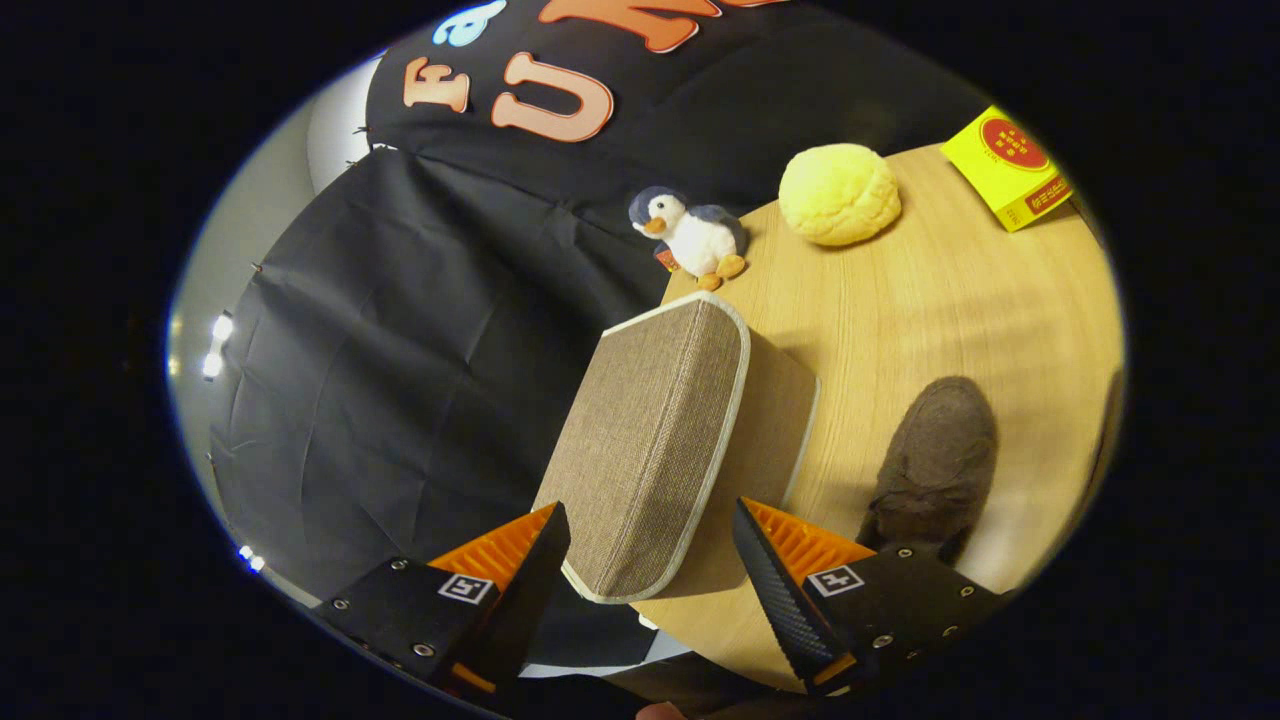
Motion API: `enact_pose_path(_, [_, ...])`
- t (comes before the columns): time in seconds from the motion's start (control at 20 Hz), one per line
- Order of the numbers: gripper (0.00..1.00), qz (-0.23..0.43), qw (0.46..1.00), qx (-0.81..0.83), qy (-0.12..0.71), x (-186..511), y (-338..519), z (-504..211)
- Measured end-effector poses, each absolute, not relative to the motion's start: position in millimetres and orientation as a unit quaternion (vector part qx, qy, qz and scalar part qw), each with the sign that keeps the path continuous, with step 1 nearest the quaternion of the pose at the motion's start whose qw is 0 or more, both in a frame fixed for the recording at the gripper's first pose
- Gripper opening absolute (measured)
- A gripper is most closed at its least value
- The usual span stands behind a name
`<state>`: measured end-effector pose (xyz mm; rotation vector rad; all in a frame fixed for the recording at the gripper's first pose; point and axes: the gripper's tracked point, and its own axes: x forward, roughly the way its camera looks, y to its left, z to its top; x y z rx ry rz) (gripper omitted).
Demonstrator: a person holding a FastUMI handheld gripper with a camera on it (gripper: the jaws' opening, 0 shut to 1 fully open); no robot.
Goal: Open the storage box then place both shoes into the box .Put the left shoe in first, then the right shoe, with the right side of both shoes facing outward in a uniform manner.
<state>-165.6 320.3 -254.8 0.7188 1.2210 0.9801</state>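
We hold the gripper (650,560) with its fingers spread wide; nothing is pressed between them. The lid (645,450) of the box (780,400) stands raised, and its near rounded corner sits between the fingers without touching either pad, as far as we can tell. The box rests at the table (950,300) edge, just ahead of the fingers. One shoe (935,460) lies on the table beside the box, just beyond the right finger.

Handling, in our judgement:
- Lid: woven fabric over a stiff panel with pale piping. Light and not fragile. Grip the piped edge near the corner, where the pads get purchase.
- Box: probably light, so it may slide if pushed.
- Shoe: soft, suede-like upper, likely to deform. Grip at the collar or heel, not the toe.

A penguin (690,235), a bun (840,195) and a carton (1010,165) sit well beyond.
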Motion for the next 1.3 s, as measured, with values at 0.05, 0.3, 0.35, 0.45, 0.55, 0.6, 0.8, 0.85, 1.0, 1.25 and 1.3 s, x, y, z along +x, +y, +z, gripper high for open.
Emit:
enact_pose_path(0.05, [0.98,0.435,0.641,0.317,0.547,-172,326,-260])
enact_pose_path(0.3, [0.98,0.43,0.622,0.325,0.568,-183,348,-284])
enact_pose_path(0.35, [0.98,0.434,0.617,0.331,0.567,-184,350,-285])
enact_pose_path(0.45, [0.98,0.432,0.602,0.352,0.571,-185,355,-285])
enact_pose_path(0.55, [0.98,0.429,0.592,0.371,0.573,-184,362,-286])
enact_pose_path(0.6, [0.98,0.426,0.587,0.38,0.574,-183,365,-286])
enact_pose_path(0.8, [0.95,0.423,0.574,0.418,0.563,-174,371,-268])
enact_pose_path(0.85, [0.93,0.421,0.575,0.419,0.562,-173,368,-268])
enact_pose_path(1.0, [0.82,0.414,0.581,0.414,0.565,-171,354,-266])
enact_pose_path(1.25, [0.69,0.425,0.566,0.451,0.544,-167,339,-229])
enact_pose_path(1.3, [0.64,0.428,0.561,0.461,0.538,-163,338,-220])
